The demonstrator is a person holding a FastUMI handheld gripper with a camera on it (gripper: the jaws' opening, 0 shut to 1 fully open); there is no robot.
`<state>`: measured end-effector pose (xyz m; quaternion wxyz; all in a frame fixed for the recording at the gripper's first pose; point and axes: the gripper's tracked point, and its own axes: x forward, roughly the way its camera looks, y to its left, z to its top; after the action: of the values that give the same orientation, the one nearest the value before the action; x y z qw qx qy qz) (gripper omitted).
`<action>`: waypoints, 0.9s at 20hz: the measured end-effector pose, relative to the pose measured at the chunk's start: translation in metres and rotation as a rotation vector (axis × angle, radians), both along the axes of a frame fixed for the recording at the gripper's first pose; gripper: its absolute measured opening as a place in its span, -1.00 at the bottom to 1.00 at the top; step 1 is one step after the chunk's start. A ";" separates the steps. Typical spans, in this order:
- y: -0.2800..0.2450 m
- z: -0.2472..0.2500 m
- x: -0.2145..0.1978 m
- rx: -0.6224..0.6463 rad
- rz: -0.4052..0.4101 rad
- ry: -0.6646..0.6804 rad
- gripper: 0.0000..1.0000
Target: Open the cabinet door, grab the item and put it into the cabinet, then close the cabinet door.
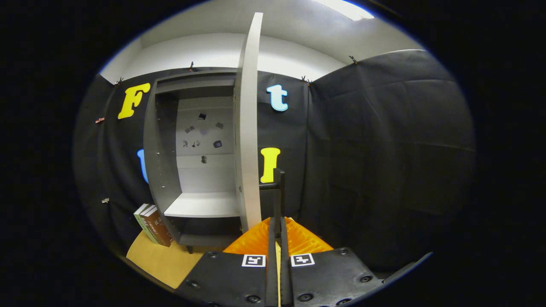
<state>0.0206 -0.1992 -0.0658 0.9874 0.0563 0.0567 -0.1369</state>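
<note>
A grey cabinet (164, 170) stands open against the booth wall, with a bare white shelf (204, 204) inside. Its door (248, 128) is swung out and I see it edge-on, just ahead of the fingers. A thin black handle (278, 181) sticks out from the door's right face. My gripper (277, 221) sits right below the handle, its fingers closed together on the handle's lower end. The item, a pair of books (151, 224), stands upright on the table beside the cabinet's left wall.
The cabinet and books rest on a tan tabletop (164, 262), whose edge runs below the books. Small dark stickers dot the cabinet's back panel (204, 136). Black cloth wall (384, 162) closes off the right side, beyond the door.
</note>
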 end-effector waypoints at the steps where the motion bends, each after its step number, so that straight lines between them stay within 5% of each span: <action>1: 0.004 0.001 -0.002 0.020 0.012 -0.007 -0.85; 9: 0.001 0.004 -0.024 -0.025 -0.008 -0.005 -0.73; 17: 0.066 0.034 -0.038 0.002 0.093 -0.200 0.98; 18: 0.083 0.028 -0.037 0.011 0.123 -0.194 0.96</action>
<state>-0.0168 -0.1167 -0.0375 0.9944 0.0711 -0.0351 -0.0694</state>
